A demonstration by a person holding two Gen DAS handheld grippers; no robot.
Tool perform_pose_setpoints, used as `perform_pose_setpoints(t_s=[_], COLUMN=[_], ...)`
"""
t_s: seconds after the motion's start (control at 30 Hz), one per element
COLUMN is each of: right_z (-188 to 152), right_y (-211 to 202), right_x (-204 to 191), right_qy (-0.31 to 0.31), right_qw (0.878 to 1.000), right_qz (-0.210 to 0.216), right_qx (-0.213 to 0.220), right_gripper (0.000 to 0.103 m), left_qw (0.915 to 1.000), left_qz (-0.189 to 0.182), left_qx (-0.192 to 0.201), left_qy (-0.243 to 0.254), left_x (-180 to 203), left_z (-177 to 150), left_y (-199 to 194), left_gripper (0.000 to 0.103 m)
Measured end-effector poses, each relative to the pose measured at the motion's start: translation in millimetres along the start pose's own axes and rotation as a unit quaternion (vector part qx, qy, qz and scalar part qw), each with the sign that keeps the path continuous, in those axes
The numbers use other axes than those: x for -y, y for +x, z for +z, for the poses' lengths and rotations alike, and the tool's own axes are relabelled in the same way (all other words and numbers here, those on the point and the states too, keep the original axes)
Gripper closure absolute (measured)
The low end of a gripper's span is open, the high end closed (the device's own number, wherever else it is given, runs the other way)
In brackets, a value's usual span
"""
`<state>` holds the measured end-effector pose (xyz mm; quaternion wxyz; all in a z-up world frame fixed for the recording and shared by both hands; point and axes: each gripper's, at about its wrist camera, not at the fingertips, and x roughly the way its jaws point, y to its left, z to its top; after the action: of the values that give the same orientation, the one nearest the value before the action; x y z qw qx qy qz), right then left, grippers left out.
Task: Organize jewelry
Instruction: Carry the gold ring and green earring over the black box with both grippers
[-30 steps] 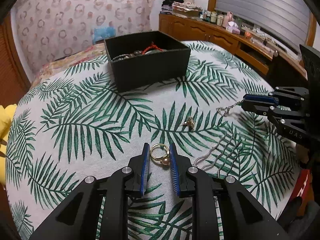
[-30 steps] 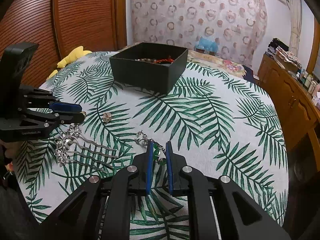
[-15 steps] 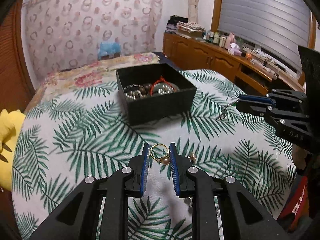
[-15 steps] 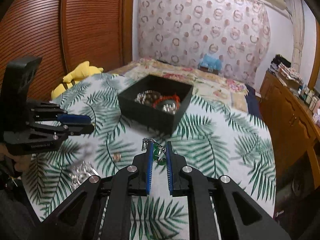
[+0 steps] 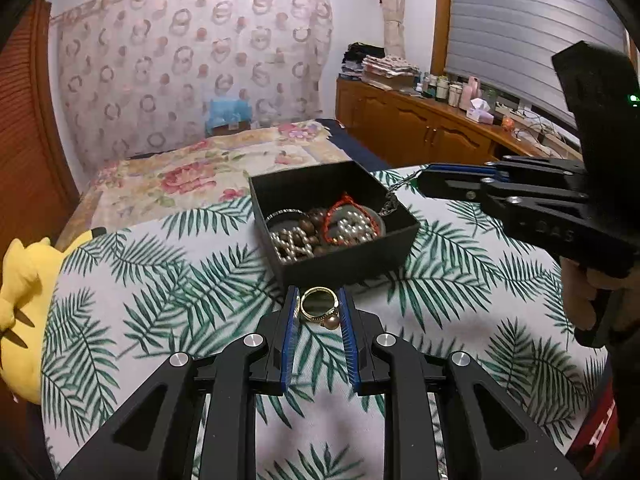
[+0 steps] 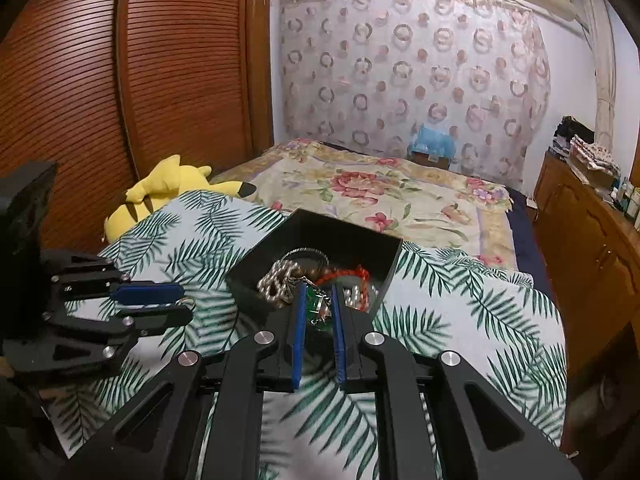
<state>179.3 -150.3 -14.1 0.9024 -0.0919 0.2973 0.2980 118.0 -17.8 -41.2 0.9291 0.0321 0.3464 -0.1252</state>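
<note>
A black open box (image 5: 348,264) holding bead bracelets and a red cord stands on the palm-leaf table; it also shows in the right wrist view (image 6: 384,276). My left gripper (image 5: 319,308) is shut on a gold pearl ring (image 5: 320,309), held just before the box's near wall. My right gripper (image 6: 319,304) is shut on a silver chain with a green pendant (image 6: 316,309), at the box's near rim. In the left wrist view the right gripper (image 5: 430,184) reaches in from the right and its chain (image 5: 390,202) dangles over the box's right edge.
A bed with a floral cover (image 6: 384,192) lies beyond the table. A yellow plush toy (image 6: 160,192) sits at the table's left edge. Wooden cabinets (image 5: 420,128) line the right wall. The left gripper (image 6: 160,304) shows at the left of the right wrist view.
Both grippers have lifted their jewelry off the table and moved toward the black box. The hair comb and small charm on the table have dropped out of view.
</note>
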Motion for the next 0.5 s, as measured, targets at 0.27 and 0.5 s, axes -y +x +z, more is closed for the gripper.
perform_pose_setpoints(t_s=[0.27,0.5], right_z=[3,-11], right_y=[37,37], right_x=[12,22], right_qy=[0.02,0.032], right_qw=[1.0,0.999], right_qz=[0.009,-0.002], right_qx=[-0.02,-0.024], right_gripper=[0.088,0.088], left_qw=[0.9999,0.9998], left_qz=[0.008,0.014], left_qx=[0.004,0.005], left_qy=[0.008,0.015], left_x=[-1,2], left_z=[21,33], left_y=[18,30], left_gripper=[0.084,0.084])
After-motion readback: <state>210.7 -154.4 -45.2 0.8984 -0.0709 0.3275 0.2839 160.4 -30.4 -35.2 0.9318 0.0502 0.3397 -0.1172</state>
